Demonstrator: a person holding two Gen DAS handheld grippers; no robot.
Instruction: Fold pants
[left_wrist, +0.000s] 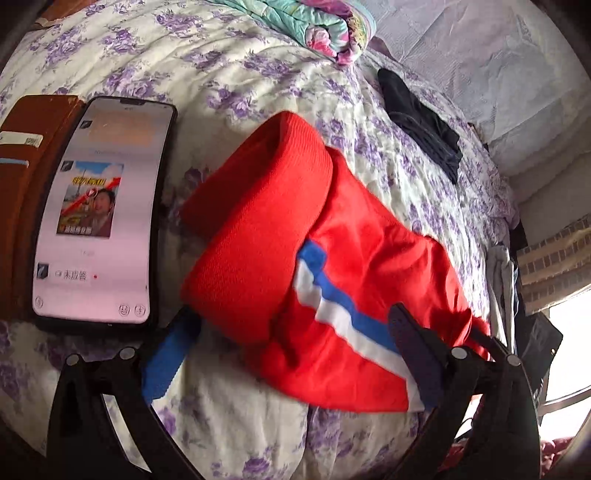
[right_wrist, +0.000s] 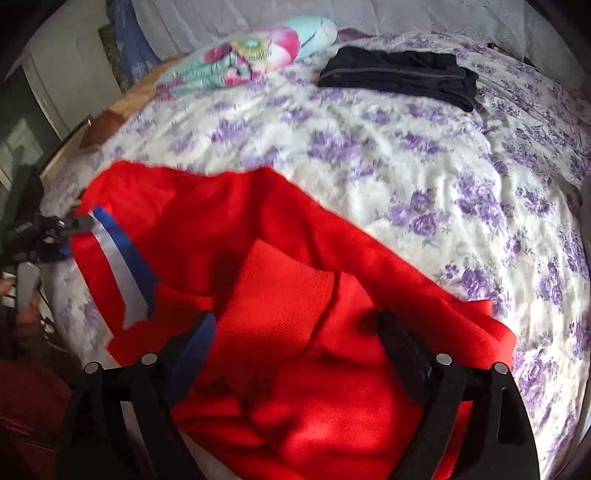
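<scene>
Red pants (left_wrist: 332, 266) lie bunched on bed (left_wrist: 229, 81), striped edge toward left gripper (left_wrist: 291, 354).

Risk: phone (left_wrist: 99, 210) just beside pants, drag could knock it; loose layers could slip, spoiling fold.

Left gripper: jaws wide apart, straddling striped edge, nothing pinched. Right gripper (right_wrist: 295, 339): wide apart over red fabric, holding nothing.
</scene>
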